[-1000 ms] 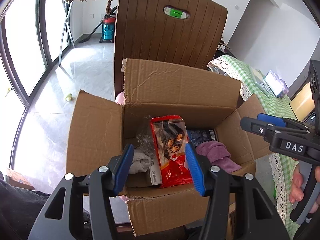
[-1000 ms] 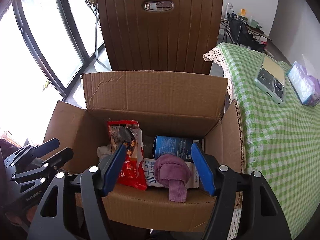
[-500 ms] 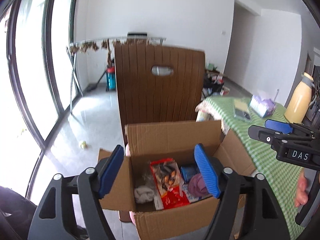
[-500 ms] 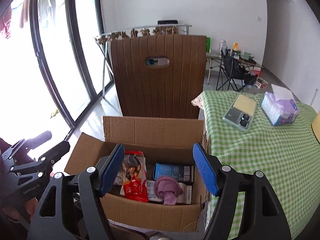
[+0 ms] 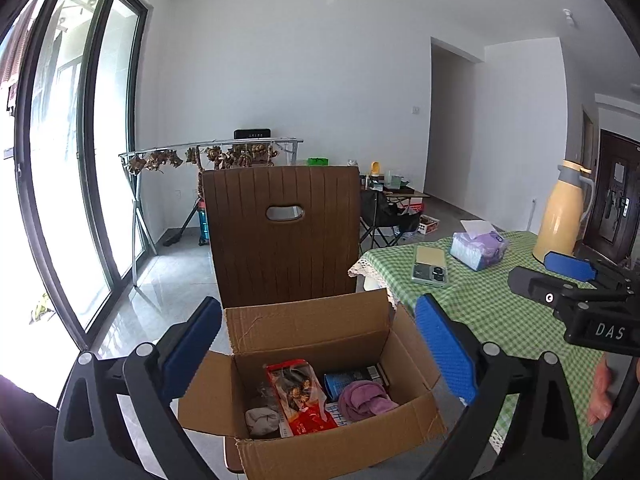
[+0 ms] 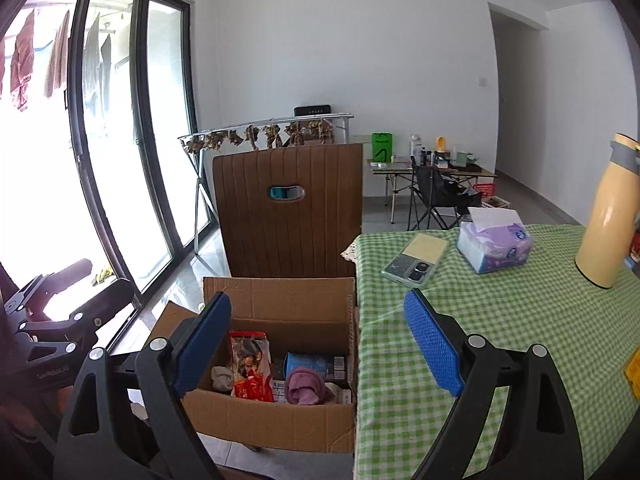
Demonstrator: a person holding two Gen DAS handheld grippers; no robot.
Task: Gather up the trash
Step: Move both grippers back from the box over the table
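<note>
Both grippers are held level above an open box [image 5: 320, 440], their cameras looking out across the room rather than down. The left gripper [image 5: 318, 354] has its blue pads spread wide with nothing between them; the box's back flap and interior show through the gap. The right gripper [image 6: 318, 344] is likewise spread wide and holds nothing, its left pad over the box and its right pad over the table [image 6: 520, 340].

The trash lies in the box: a red snack bag [image 5: 300, 398] leaning in the middle, a grey wad [image 5: 262, 420] to its left, a purple cloth [image 5: 364, 400] to its right, and a blue carton [image 5: 340, 382] behind the cloth. The box stands just beside the table's edge, in front of a brown chair [image 5: 284, 236].

The left view catches the right gripper from the side at its right edge, marked DAS, with a hand [image 5: 602, 394] on its handle; whether its jaws are apart cannot be told from that angle. The right view shows the left gripper's black body at its left edge, near the window.

On the green checked cloth both views show a phone [image 6: 416, 264], a tissue pack [image 6: 496, 244] and a yellow flask [image 6: 608, 220]. The right view alone shows laundry [image 6: 20, 68] hanging outside the window and a yellow corner [image 6: 632, 372] at the table's right edge. The left view alone shows a dark door [image 5: 616, 208] behind the flask.
</note>
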